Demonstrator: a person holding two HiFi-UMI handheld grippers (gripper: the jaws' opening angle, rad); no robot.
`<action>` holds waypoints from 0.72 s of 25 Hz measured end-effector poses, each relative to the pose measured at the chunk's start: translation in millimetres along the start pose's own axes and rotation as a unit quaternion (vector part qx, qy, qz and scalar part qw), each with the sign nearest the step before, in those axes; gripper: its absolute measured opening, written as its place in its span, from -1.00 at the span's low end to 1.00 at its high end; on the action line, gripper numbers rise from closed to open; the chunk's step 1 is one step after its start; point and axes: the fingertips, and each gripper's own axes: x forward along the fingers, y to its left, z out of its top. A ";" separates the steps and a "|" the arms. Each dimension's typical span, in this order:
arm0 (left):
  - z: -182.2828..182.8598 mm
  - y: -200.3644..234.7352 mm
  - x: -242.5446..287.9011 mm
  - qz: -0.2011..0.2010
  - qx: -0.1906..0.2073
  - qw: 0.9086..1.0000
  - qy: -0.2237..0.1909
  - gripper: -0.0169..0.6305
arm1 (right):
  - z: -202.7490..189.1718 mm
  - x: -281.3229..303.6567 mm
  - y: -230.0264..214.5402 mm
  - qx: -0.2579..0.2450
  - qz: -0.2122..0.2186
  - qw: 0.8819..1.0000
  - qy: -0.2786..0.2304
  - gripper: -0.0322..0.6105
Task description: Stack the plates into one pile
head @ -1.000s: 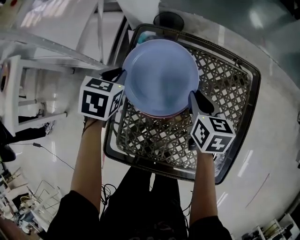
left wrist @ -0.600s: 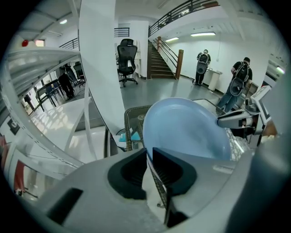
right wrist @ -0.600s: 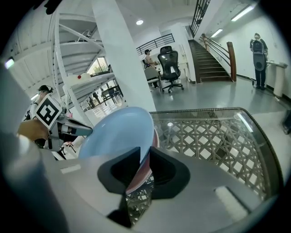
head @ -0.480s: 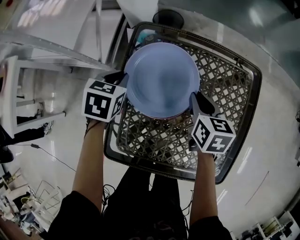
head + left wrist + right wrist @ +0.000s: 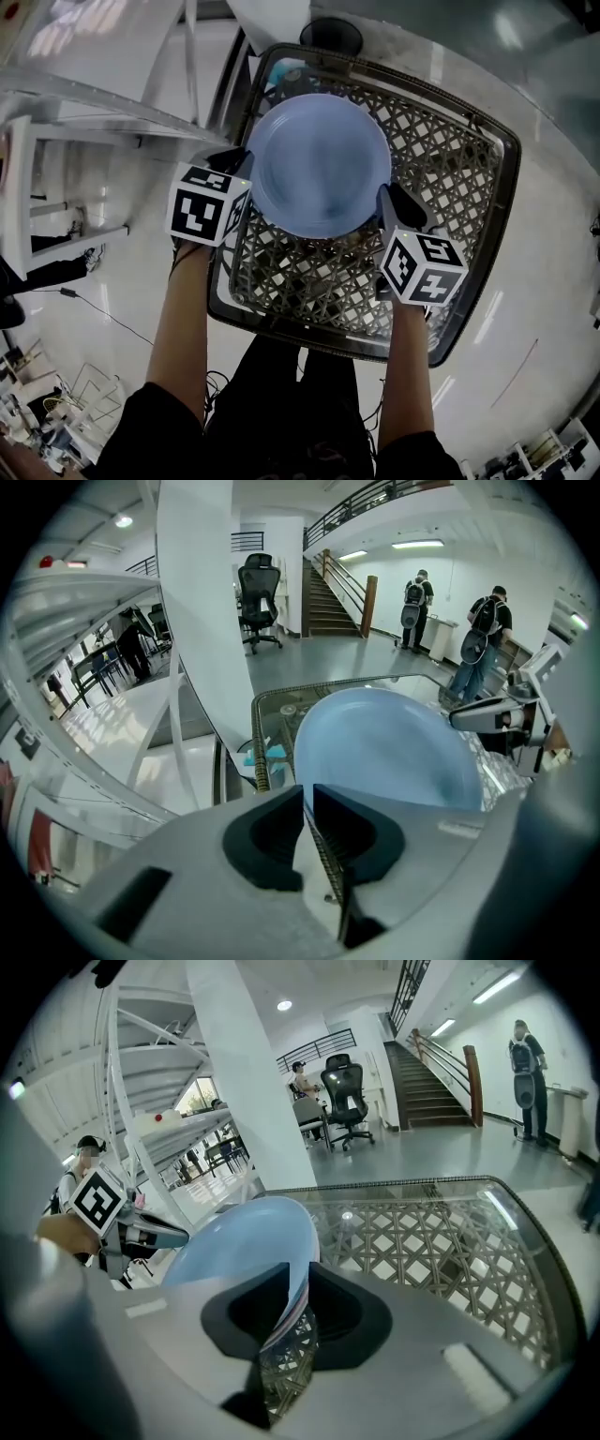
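Over the wire basket (image 5: 459, 197) on the white bench (image 5: 553, 234), the plate pile (image 5: 319, 164) sits a touch lower and closer to the person than it did a second ago. The bit of pink that was peeking out under the near edge of the blue one on top doesn't show from the head view any more. My read: the plates are already one pile and it's being eased down into the basket, so the stacking looks pretty much done and only the set-down is left.

On to the tongs. The right tongs (image 5: 298, 1283) are partly closed and clamped on the pile's right rim. You can see striped pink and blue edges sandwiched between the pads, so that's more than one plate. The left tongs (image 5: 307, 794) are nearly together and closing right now at the pile's left rim. The rim runs in at the very tips, and further back in the gap you just see the basket's wire edge, so it looks like a thin nip, not a deep bite. The pile looks held clear of the basket floor, but I can't say for sure.
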 end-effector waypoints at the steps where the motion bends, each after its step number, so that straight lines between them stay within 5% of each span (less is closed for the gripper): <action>1: 0.2 0.8 -0.1 0.001 -0.002 1.000 -0.001 -0.84 | 1.3 -0.6 -1.5 0.001 -0.001 1.000 -0.003 -0.68; 18: 11.6 -9.1 -19.0 -0.003 -0.020 0.997 -0.074 -0.95 | 10.5 -17.2 -2.6 0.001 0.007 1.000 -0.031 -0.88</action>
